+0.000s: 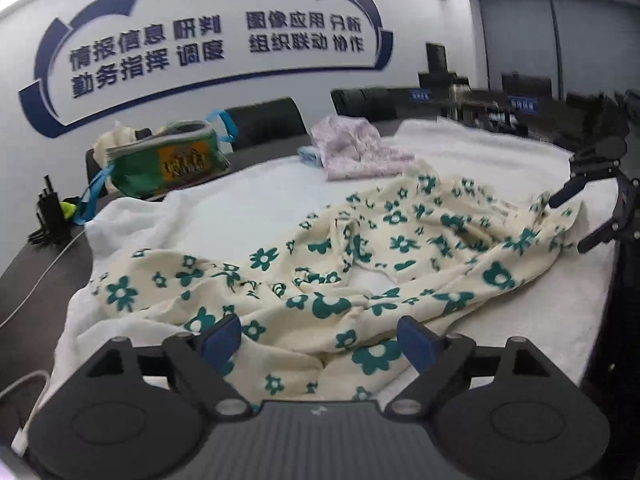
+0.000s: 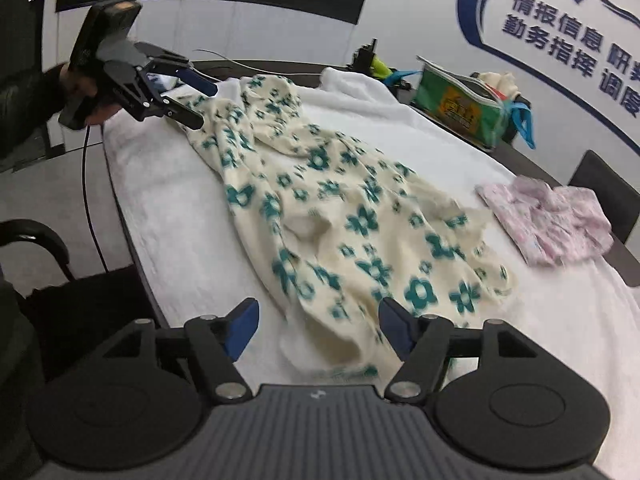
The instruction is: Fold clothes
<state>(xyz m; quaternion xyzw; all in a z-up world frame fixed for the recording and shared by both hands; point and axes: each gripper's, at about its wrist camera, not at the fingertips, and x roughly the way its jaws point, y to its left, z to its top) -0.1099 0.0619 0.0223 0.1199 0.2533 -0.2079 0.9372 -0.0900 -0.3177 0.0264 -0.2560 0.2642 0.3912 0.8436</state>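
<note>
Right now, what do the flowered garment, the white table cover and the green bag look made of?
Flowered garment: soft matte knit or fleece, probably; it drapes in rounded folds. White table cover: towel-like terry, judging by its nubbly surface. Green bag: glossy plastic or coated fabric, with sheen and printed panel; can't tell which.

Left tool [image 1: 320,346] and right tool [image 2: 316,330] both hover with jaws spread wide.

White cover [image 2: 168,216] bare — pink garment [image 2: 552,220] crowds far edge.
</note>
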